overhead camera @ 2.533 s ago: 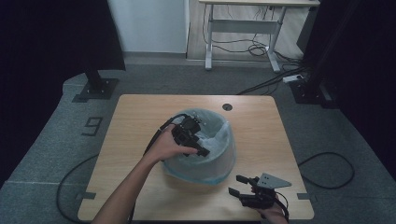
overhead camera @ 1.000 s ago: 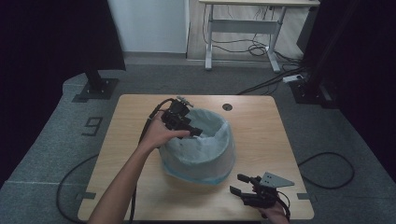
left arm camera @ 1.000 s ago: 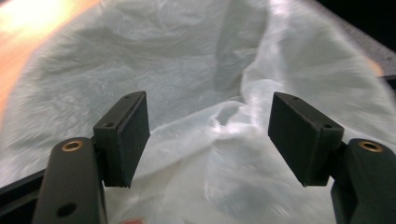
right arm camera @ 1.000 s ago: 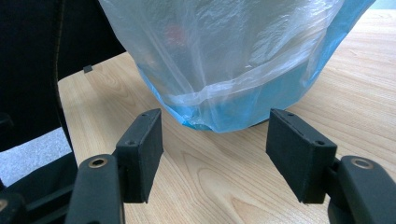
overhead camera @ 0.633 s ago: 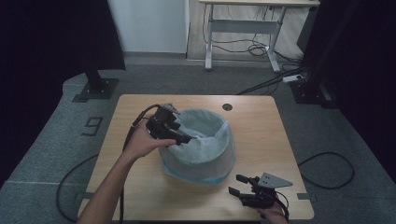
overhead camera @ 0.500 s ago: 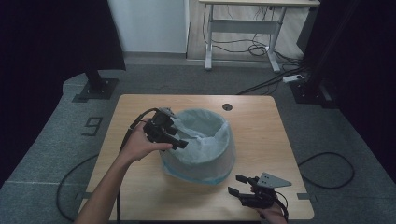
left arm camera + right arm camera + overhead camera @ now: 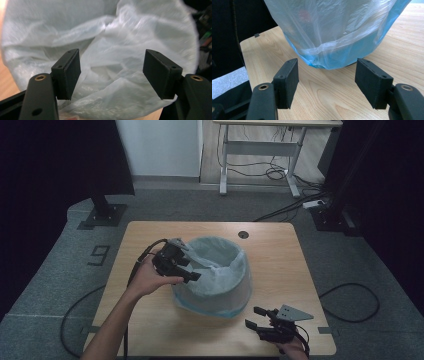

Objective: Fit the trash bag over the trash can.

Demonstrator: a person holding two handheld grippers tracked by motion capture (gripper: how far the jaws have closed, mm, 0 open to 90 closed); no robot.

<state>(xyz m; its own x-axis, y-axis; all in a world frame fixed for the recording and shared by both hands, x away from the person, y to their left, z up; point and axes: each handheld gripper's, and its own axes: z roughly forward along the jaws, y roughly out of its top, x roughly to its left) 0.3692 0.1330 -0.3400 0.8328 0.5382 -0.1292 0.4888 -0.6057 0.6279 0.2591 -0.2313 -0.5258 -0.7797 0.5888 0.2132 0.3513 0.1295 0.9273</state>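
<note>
A blue bin lined with a thin whitish plastic bag stands in the middle of the wooden table. My left gripper sits at the bin's left rim, pointing across the mouth. Its jaws stand wide apart, and crumpled bag film lies ahead of and between them, with neither pad pressing on it. My right gripper rests near the table's front right corner, open and empty. It faces the bin's lower wall, a short way off.
A round cable hole lies near the table's far edge. Something reddish shows faintly through the bag. Cables trail off the table's front and over the grey floor. A white desk frame stands at the back.
My left gripper has drawn back to the left, from over the bin's mouth to its left rim. The right gripper has stayed where it was.
</note>
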